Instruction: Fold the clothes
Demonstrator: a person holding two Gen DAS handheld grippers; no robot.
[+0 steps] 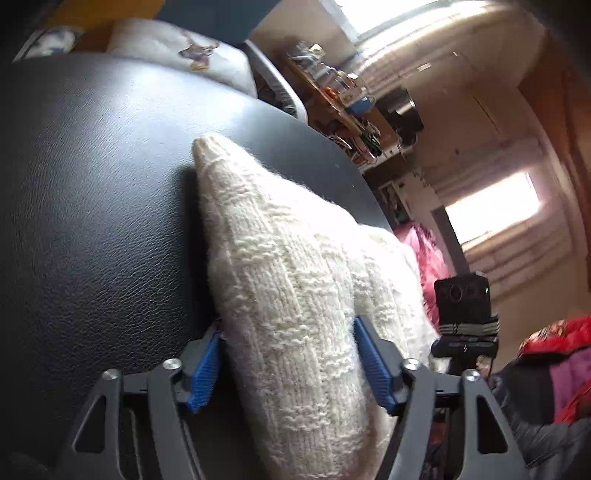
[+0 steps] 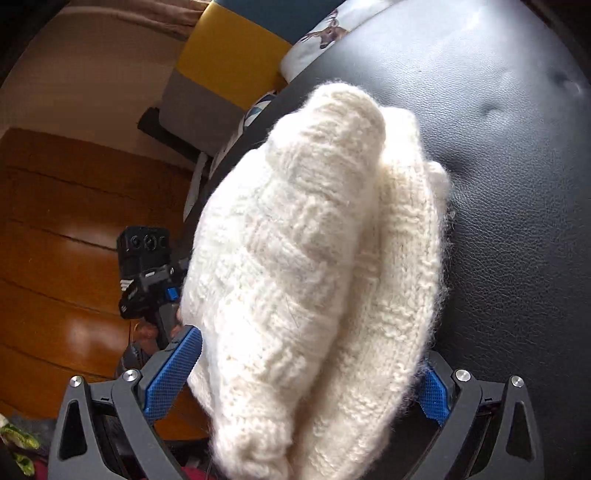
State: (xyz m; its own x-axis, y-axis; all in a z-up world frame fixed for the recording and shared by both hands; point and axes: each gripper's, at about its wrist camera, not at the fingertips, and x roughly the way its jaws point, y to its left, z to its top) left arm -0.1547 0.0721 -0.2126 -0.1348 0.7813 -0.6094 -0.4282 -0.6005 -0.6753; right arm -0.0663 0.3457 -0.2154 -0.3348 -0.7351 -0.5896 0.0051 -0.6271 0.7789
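Between my left gripper's (image 1: pixel 291 363) blue fingers (image 1: pixel 202 373) sits a thick fold of the cream knitted sweater (image 1: pixel 295 288), clamped from both sides, its long axis running away from me and up-left to a narrow end on the black leather surface (image 1: pixel 92 192). Further right, my right gripper (image 2: pixel 306 380) holds the same sweater (image 2: pixel 306 280) bunched into two rolled folds, the fingers (image 2: pixel 170 376) set fairly wide around the bulk, which points away toward the deer-print cushion (image 2: pixel 325 33). Left of it, over the wooden floor (image 2: pixel 62 229), the other gripper's camera (image 2: pixel 144 254) shows.
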